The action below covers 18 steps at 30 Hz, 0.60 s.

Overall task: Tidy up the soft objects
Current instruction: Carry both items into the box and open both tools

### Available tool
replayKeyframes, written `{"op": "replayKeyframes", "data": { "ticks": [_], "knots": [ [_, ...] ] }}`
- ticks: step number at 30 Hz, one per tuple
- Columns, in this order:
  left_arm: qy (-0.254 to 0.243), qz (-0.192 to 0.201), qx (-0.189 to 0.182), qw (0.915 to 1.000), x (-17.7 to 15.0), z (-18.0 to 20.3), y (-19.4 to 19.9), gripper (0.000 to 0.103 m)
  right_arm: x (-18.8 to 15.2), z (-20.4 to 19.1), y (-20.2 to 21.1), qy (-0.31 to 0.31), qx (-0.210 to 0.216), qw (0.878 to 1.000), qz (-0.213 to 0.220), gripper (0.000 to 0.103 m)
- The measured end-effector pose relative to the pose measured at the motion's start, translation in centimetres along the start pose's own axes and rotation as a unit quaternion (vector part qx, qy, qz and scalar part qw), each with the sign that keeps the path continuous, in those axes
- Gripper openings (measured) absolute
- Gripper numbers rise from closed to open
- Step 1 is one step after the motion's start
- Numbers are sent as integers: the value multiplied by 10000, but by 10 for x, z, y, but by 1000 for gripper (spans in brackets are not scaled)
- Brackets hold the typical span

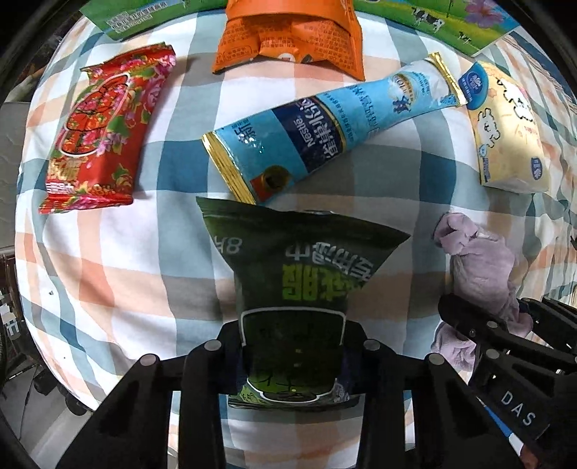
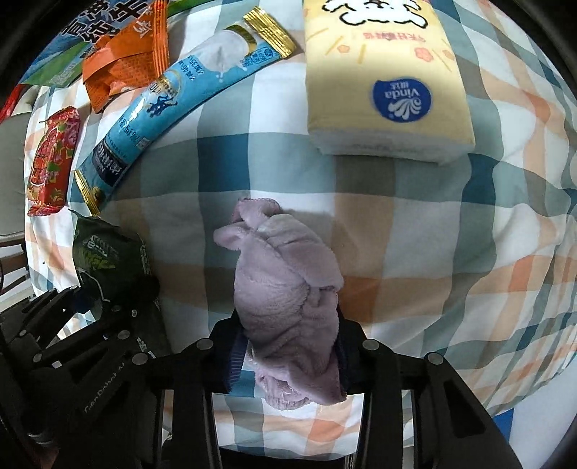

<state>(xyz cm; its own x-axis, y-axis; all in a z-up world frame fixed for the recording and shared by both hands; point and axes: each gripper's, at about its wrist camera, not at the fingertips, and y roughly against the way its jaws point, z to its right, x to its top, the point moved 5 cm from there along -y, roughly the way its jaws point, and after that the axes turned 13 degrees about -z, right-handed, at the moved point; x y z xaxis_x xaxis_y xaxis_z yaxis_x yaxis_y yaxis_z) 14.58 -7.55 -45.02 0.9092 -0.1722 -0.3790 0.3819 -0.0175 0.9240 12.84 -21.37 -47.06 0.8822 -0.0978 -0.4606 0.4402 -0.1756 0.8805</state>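
Checked cloth (image 1: 119,288) underneath; left gripper (image 1: 292,364) clamps the dark green packet (image 1: 299,274), right gripper (image 2: 288,353) at three o'clock pinches the purple towel (image 2: 285,288).

You have a checked sheet (image 1: 119,274) in blue, orange and white under everything; green cow-print milk packs (image 1: 450,21) along its far edge; a pale grey surface (image 1: 10,144) beyond its left side.

Both tongs point steeply down, side by side. The left tongs (image 1: 294,368) have their 2 black fingers clamped tight on the lower end of a dark green packet (image 1: 299,281). Just beside them, the right tongs (image 2: 288,357) press their pads against a bunched lilac cloth (image 2: 285,288) between the jaws.
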Motion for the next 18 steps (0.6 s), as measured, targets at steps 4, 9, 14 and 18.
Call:
{"op": "replayKeyframes", "data": {
  "ticks": [4, 9, 14, 18],
  "knots": [
    [-17, 185, -41, 9998, -9, -1, 22, 32, -14, -9, 5, 30, -15, 10000, 42, 39],
    [-26, 540, -169, 9984, -16, -6, 61, 32, -40, -10, 30, 68, 71, 9998, 154, 38],
    [-44, 890, -311, 9955, -19, -2, 111, 32, -66, -10, 69, 136, 293, 9987, 394, 38],
    [-133, 1163, -407, 9923, -25, 10, 147, 32, -83, -6, 109, 193, 532, 9963, 640, 38]
  ]
}}
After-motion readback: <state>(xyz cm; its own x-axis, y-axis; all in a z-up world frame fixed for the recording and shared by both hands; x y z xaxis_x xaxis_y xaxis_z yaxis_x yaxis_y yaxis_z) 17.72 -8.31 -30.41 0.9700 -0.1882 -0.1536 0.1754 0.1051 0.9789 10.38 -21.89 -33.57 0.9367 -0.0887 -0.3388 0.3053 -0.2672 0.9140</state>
